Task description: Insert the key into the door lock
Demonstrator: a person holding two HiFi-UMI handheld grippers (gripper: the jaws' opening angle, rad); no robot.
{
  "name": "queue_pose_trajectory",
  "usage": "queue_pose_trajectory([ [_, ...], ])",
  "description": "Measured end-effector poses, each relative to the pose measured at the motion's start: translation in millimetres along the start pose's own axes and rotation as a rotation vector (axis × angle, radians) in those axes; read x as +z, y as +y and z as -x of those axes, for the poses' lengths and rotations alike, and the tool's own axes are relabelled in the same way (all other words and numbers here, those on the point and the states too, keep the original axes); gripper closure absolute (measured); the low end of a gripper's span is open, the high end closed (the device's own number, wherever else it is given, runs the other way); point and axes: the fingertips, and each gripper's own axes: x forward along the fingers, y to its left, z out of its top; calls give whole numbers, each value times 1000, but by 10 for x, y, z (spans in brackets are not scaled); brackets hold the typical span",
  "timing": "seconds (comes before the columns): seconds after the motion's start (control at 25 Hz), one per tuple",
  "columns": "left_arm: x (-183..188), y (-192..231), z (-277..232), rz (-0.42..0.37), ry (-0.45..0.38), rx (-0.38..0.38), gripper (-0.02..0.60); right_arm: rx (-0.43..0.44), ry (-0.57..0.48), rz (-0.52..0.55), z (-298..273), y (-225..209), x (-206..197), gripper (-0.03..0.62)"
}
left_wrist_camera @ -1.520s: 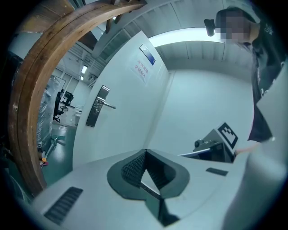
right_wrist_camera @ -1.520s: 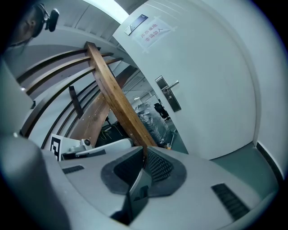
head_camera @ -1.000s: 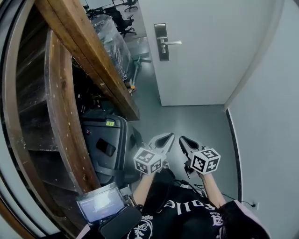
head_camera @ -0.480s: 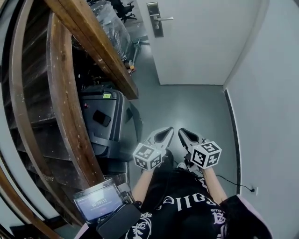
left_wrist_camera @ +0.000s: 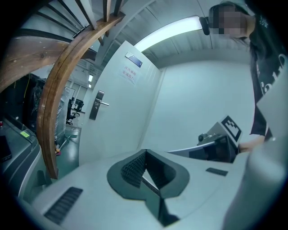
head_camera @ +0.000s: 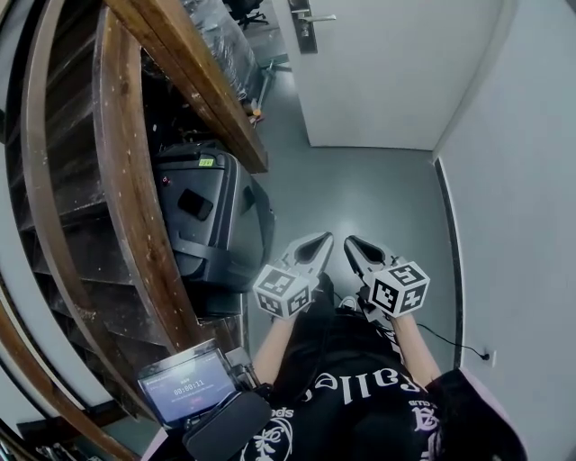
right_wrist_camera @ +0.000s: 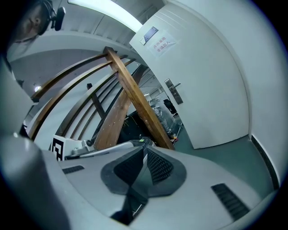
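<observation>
The white door (head_camera: 387, 63) stands far ahead, and its metal lock plate with a lever handle (head_camera: 303, 20) is at the top edge of the head view. The lock plate (left_wrist_camera: 96, 105) also shows small and distant in the left gripper view, and the lock plate (right_wrist_camera: 174, 93) shows the same way in the right gripper view. My left gripper (head_camera: 321, 241) and right gripper (head_camera: 351, 243) are held side by side close to my body, both pointing toward the door. Each one's jaws meet at the tip, shut. No key shows in any view.
A curved wooden stair rail (head_camera: 189, 81) runs along the left. Under it sit a black suitcase (head_camera: 202, 216) and plastic-wrapped goods (head_camera: 225, 45). A small lit screen (head_camera: 184, 383) is at my lower left. A white wall (head_camera: 513, 180) bounds the right, with a cable (head_camera: 450, 342) on the grey floor.
The door lock has slid up to the top edge of the head view. Both grippers stay side by side and shut, in about the same place in the picture.
</observation>
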Motion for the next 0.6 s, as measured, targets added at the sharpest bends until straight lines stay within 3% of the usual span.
queue_pose_trajectory([
  [0.6,-4,2,-84,-38,26,-27,577,-19,-11,20,-17,-48,59,557],
])
